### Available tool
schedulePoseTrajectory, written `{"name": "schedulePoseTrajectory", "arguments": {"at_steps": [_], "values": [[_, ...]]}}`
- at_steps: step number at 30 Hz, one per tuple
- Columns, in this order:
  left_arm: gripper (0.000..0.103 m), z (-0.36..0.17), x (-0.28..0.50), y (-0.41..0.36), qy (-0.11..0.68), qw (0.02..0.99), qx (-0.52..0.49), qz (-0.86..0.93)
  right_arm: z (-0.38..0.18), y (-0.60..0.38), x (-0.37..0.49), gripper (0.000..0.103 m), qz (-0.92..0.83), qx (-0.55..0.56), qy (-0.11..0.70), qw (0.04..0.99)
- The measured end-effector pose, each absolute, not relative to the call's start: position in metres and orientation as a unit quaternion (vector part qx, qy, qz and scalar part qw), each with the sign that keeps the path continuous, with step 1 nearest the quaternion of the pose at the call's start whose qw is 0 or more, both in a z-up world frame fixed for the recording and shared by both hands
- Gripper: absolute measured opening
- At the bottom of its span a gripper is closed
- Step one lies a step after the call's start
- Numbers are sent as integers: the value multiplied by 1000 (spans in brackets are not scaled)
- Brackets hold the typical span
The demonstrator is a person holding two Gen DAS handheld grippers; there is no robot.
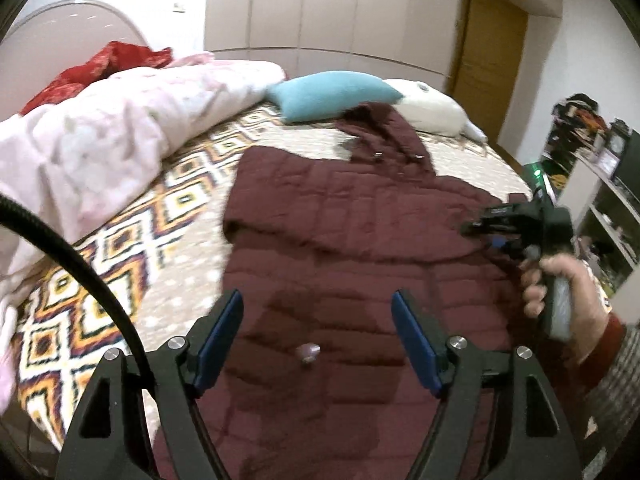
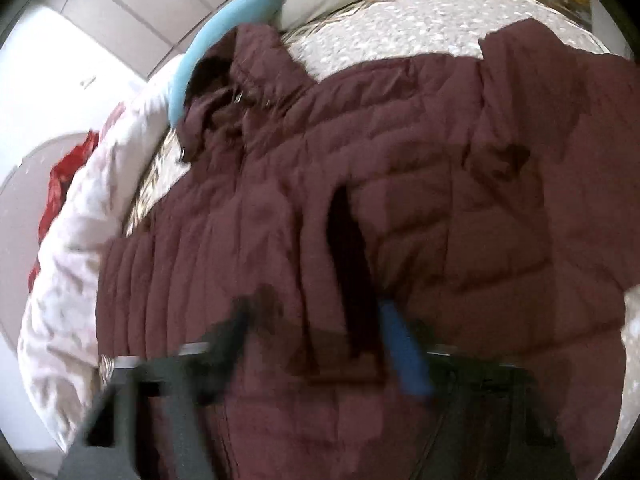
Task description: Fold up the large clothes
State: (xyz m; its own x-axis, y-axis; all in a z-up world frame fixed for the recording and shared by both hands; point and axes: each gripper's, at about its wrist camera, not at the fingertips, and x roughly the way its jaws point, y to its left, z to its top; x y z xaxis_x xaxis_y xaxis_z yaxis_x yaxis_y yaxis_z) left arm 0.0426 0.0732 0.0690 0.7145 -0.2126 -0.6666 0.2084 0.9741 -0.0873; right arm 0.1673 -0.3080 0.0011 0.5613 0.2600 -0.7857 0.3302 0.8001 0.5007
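Maroon quilted puffer jacket point(image 1: 340, 216) lies spread flat on the patterned bedspread point(image 1: 132, 216) — padded, stitched in horizontal channels, hood point(image 1: 384, 128) toward the teal pillow point(image 1: 328, 96), hem toward the cameras, long axis running up the bed. Left claw point(image 1: 318, 332) hovers released above the lower front. Right claw point(image 2: 316, 336) is blurred over a dark vertical fold; jaws apart — no grasp evident.

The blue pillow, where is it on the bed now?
In the left wrist view the blue pillow lies at the far end of the bed, between the pink duvet and the white pillow, just beyond the maroon jacket's hood.
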Motion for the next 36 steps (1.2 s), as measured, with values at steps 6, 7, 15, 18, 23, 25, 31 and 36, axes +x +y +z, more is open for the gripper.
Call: {"name": "schedulePoseTrajectory", "arguments": {"at_steps": [6, 7, 15, 18, 23, 25, 31, 36], "values": [[75, 56, 43, 90, 365, 927, -5, -84, 6, -344, 161, 26, -106, 290, 462, 831], [75, 54, 43, 89, 369, 926, -8, -85, 1, -347, 161, 26, -107, 292, 466, 828], [75, 47, 31, 70, 389, 917, -20, -87, 12, -381, 136, 47, -47, 359, 438, 823], [78, 50, 22, 63, 388, 917, -20, -89, 25, -419, 104, 57, -76, 353, 413, 836], [79, 47, 13, 52, 400, 911, -35, -92, 8, -552, 20, 60, -190, 398, 378, 814], [79, 43, 10, 45, 406, 909, -35, -90, -5, -598, -4, 60, -218, 445, 353, 794], [79, 38, 11, 34, 425, 902, -32, -74, -40, -697, -33, 60, -207, 577, 255, 748], [79, 39, 16, 29, 430, 901, -26, -56, -49, -734, -5, 61, -199, 606, 206, 742]]}}
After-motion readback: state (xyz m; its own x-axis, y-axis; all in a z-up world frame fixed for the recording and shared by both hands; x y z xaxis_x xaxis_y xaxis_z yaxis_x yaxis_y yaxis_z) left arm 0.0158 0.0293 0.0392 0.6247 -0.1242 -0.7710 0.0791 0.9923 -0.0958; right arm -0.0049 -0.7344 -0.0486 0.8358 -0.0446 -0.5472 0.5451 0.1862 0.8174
